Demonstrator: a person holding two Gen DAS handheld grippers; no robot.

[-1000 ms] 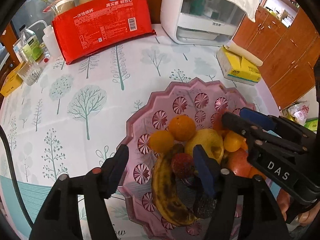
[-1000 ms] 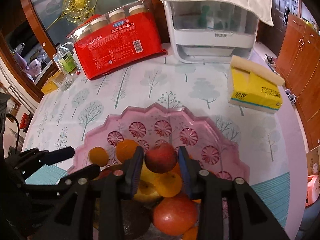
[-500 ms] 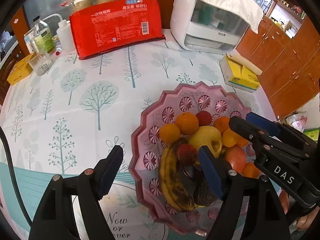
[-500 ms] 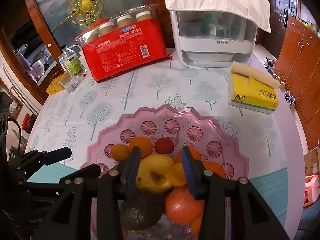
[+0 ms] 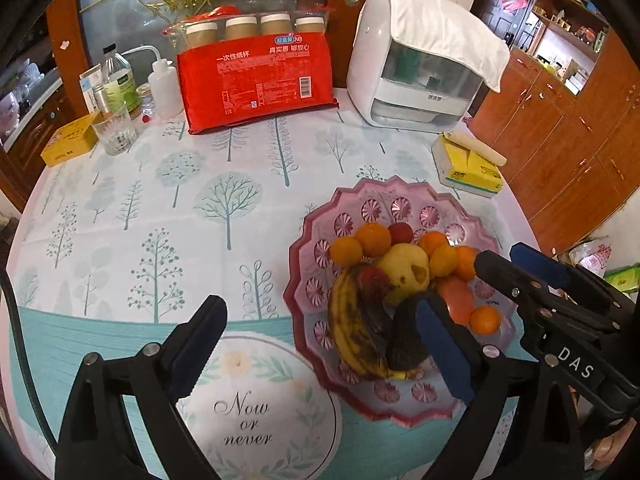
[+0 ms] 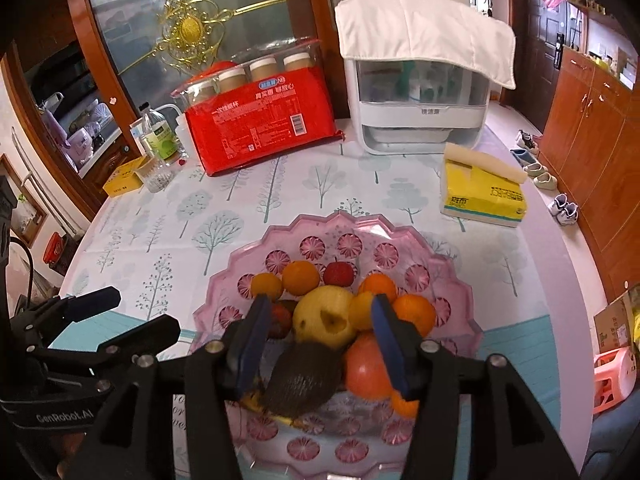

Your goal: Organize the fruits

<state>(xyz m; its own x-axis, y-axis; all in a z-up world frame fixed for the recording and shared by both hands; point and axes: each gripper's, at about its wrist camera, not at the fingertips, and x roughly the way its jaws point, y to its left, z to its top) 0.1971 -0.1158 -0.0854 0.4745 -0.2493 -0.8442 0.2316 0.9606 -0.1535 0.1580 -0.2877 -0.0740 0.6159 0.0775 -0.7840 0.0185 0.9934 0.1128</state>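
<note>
A pink scalloped plate [image 5: 394, 190] [image 6: 348, 222] holds the fruit: a spotted banana [image 5: 347, 330], a yellow pear [image 5: 404, 268] [image 6: 326, 314], several oranges [image 5: 373, 238] [image 6: 301, 277], a small red apple [image 5: 400, 233] [image 6: 339, 273], a dark avocado [image 5: 404, 340] [image 6: 306, 380] and a red-orange fruit [image 6: 366, 366]. My left gripper [image 5: 320, 350] hovers above the plate's near-left edge, its jaws opening wide and holding nothing. My right gripper [image 6: 320, 338] hangs over the fruit pile, jaws opening, pads touching no fruit. It also shows at the right of the left wrist view [image 5: 520, 268].
At the back of the tree-print tablecloth [image 5: 160, 208] stand a red pack of paper cups [image 5: 256, 80], a white appliance under a cloth [image 5: 420, 76], bottles [image 5: 120, 76], a glass [image 5: 116, 132] and a yellow box [image 5: 70, 140]. A yellow tissue pack [image 6: 482, 194] lies right of the plate.
The right gripper let go of the small red apple, which now lies at the plate's far side. Both grippers rose and drew back from the fruit, and both sets of jaws widened.
</note>
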